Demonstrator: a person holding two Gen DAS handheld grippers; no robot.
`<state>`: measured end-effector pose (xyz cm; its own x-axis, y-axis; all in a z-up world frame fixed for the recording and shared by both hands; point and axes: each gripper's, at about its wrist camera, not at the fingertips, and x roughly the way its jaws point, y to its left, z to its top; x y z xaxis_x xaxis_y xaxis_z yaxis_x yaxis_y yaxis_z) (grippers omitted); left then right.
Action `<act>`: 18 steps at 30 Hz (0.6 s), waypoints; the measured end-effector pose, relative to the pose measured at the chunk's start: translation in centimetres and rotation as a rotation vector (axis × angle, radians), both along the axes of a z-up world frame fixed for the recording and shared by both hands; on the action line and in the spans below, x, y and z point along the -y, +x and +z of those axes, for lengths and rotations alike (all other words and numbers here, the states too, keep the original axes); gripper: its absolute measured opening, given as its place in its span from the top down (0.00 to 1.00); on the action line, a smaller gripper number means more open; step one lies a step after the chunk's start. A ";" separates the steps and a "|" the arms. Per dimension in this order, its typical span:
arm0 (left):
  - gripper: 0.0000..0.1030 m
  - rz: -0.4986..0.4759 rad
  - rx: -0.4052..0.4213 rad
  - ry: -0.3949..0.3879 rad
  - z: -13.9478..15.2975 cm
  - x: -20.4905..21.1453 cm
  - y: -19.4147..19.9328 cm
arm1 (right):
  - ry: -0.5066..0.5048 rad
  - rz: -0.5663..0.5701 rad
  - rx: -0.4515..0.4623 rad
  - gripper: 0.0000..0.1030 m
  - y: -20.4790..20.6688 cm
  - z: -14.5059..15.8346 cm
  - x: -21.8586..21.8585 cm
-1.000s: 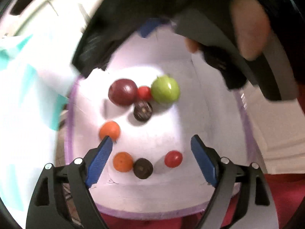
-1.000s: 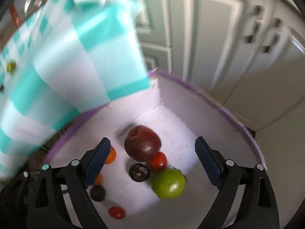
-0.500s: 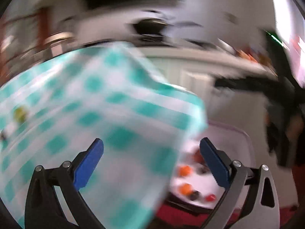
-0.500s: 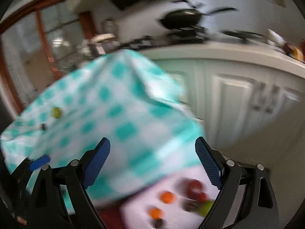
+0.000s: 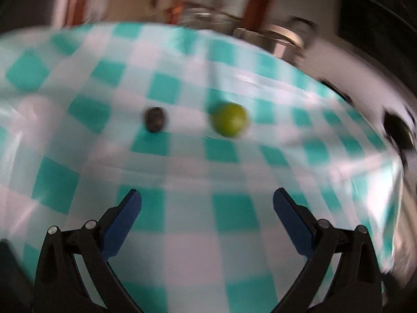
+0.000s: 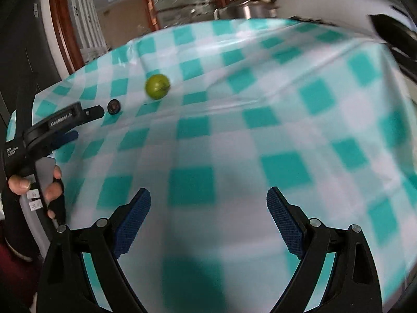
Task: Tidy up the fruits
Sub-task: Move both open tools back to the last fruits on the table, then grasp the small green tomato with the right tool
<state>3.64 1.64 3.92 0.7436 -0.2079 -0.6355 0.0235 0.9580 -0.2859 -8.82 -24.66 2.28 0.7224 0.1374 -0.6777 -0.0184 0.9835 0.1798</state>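
Fruit, two pieces, loose on checked cloth.

Left wrist view, blurred. Cloth (image 5: 187,234), teal and white checks, fills most of the picture. Lime (image 5: 230,120), round and green, lies at about 12 o'clock from the left gripper (image 5: 207,203), well apart from it. Dark fruit (image 5: 155,119), small and round, lies at 11 o'clock, near the lime but not touching it. Left gripper: jaws spread wide, nothing between the pads; they have just been opening. Metal pot (image 5: 276,41) shows past the cloth's far edge at 1 o'clock, kind uncertain.

Right wrist view, sharper. Same cloth (image 6: 234,143). Lime (image 6: 157,86) at 11 o'clock from the right gripper (image 6: 208,208), well apart. Dark fruit (image 6: 114,106) at 10 o'clock, just beside the tip of the left gripper (image 6: 86,122), which comes in from the left edge; whether tip and fruit touch cannot be told. Hand (image 6: 49,187) grips that tool's handle at 9 o'clock. Right gripper: jaws apart, empty.

Risks, as judged:
- Both fruits are round and the cloth is glossy and creased; a nudge from one pad before the jaws close could roll either away, possibly off the edge.
- Fruits lie near each other; reaching for one may knock the other.
- Both grippers aiming at the same corner could collide.
- Pads closing low may pinch cloth and drag it.
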 end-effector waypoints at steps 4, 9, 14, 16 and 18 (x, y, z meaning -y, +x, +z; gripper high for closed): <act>0.02 0.090 -0.001 -0.061 -0.9 -2.9 3.7 | 0.063 0.012 -0.031 0.14 6.9 -0.6 -2.1; 0.02 0.157 0.009 -0.154 -1.8 -6.5 3.8 | 0.111 0.000 -0.057 0.14 13.4 -1.2 -4.4; 0.02 0.275 0.035 -0.171 -2.1 -8.9 3.8 | 0.153 -0.021 -0.073 0.14 19.5 -1.9 -7.5; 0.02 0.310 0.015 -0.202 -2.5 -9.8 4.2 | 0.183 -0.037 -0.075 0.14 21.6 -2.1 -8.7; 0.02 0.331 0.001 -0.228 -2.8 -10.4 4.2 | 0.192 -0.055 -0.076 0.14 23.2 -2.4 -9.8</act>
